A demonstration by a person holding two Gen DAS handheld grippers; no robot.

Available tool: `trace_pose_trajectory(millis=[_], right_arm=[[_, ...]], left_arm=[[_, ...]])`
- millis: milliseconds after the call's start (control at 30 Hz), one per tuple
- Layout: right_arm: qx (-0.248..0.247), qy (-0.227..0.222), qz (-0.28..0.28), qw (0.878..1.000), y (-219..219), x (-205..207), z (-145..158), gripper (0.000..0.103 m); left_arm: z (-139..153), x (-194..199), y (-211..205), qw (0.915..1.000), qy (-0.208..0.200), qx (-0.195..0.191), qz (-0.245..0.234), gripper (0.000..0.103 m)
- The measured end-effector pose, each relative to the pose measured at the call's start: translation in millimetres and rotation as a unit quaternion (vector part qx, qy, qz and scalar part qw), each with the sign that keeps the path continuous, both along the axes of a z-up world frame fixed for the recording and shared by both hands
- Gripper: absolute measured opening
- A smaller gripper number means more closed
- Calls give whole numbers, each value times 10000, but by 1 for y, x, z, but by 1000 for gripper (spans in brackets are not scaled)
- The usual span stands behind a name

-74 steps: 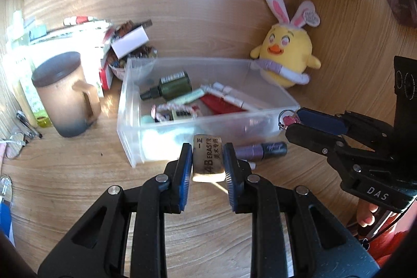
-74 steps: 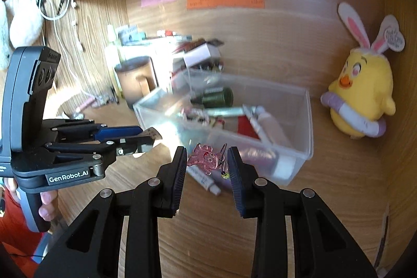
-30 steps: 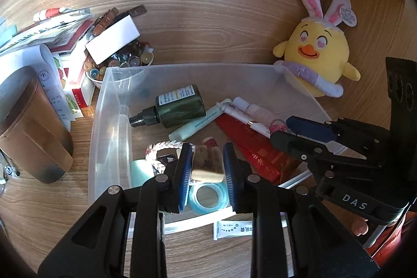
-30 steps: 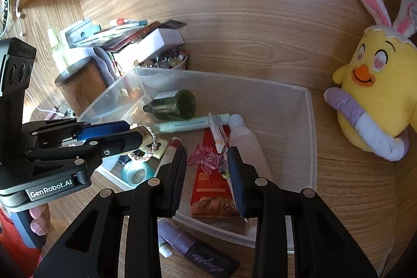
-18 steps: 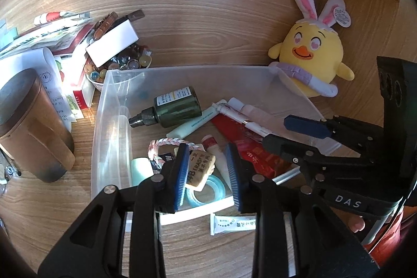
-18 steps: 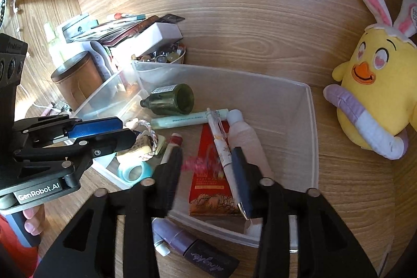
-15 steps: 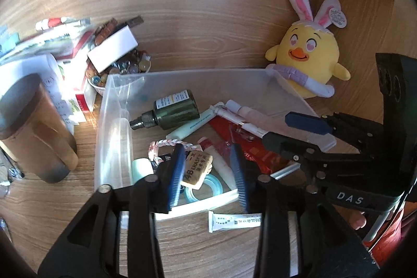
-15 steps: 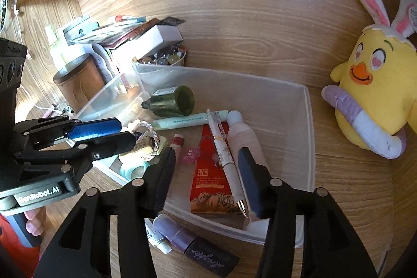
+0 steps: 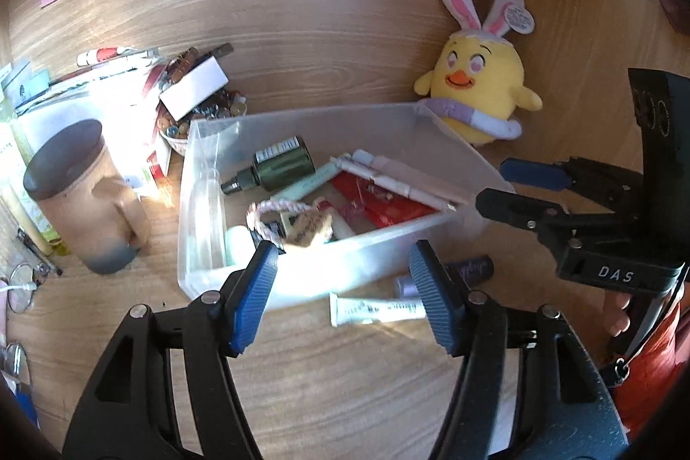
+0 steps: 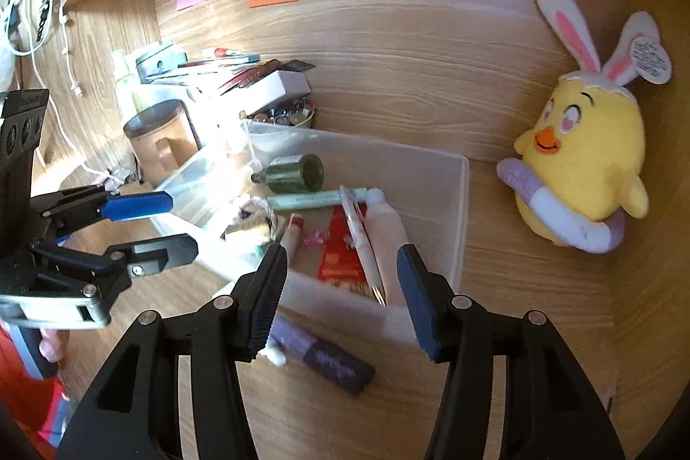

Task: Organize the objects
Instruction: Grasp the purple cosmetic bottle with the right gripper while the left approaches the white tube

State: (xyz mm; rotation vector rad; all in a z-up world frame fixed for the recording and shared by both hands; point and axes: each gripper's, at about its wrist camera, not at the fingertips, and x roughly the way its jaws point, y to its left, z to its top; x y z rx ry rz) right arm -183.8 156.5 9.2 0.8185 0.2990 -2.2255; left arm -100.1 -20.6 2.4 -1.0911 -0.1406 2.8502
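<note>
We hold both grippers just in front of the clear bin (image 9: 327,274) on the desk (image 9: 345,365), and both are empty: the left gripper (image 9: 345,296) has its fingers (image 9: 254,296) spread wide, and the right gripper (image 10: 340,296) has its fingers (image 10: 269,296) spread wide too. The eraser (image 9: 306,229) lies inside the bin near its front left corner, resting against a braided band (image 9: 276,208). The pink charm (image 10: 314,238) lies on the bin floor beside a red packet (image 10: 340,253), with a white pen (image 10: 360,240) and a pale tube (image 10: 386,240) to its right. A green bottle (image 9: 276,169) lies on its side toward the back. Outside the bin, against its front wall, a purple tube (image 10: 323,358) and a white tube (image 9: 375,310) lie on the desk. A yellow plush (image 9: 474,93) sits by the back right corner, and a brown mug (image 9: 82,197) stands to the left
</note>
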Motion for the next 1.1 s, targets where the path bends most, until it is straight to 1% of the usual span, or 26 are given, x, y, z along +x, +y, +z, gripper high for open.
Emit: trace_pose_trajectory(millis=[33,167,333,467,533,633,767,833,900,933,1000,1100], right_arm=[[22,4,7,10000,3,3,-1,49],[107,-73,91,9999,14,12,-11,49],[339,-222,207,9990,18,19,-33,49],[493,-503,341,9969,12,14,-50,49],[594,-625,394,9955,3,11,-56,49],[668,-654,478,9945,-8,8,-60,49],[703,-815,599,9924,-15,5,-66,49],[628,-962,665,9912,-14,4,-69,47],[608,-1054,722,9899,-14,4,-71,40],[591,-1110,779,9890,-14,5,-72,39],[573,-1246,944,9860,-18,9,-74,32],[694,-1122,1138,9847,-24,22,-75,30]], left_arm=[[-3,2,2,10000,-38,5,-32,64],[-17,6,10,9997,-217,13,-83,73],[-39,2,24,9982,-548,-114,-199,73],[-50,-4,30,9973,-671,-265,-168,73],[-53,-6,28,9971,-711,-231,-143,73],[-53,-7,25,9969,-748,-191,-139,73],[-50,-11,23,9966,-775,-244,-130,73],[-48,-12,20,9969,-747,-221,-88,74],[-48,-11,17,9972,-737,-142,-63,74],[-48,-11,15,9973,-731,-100,-38,74],[-49,-9,14,9972,-742,-75,-12,74],[-52,-6,13,9966,-815,-114,6,74]])
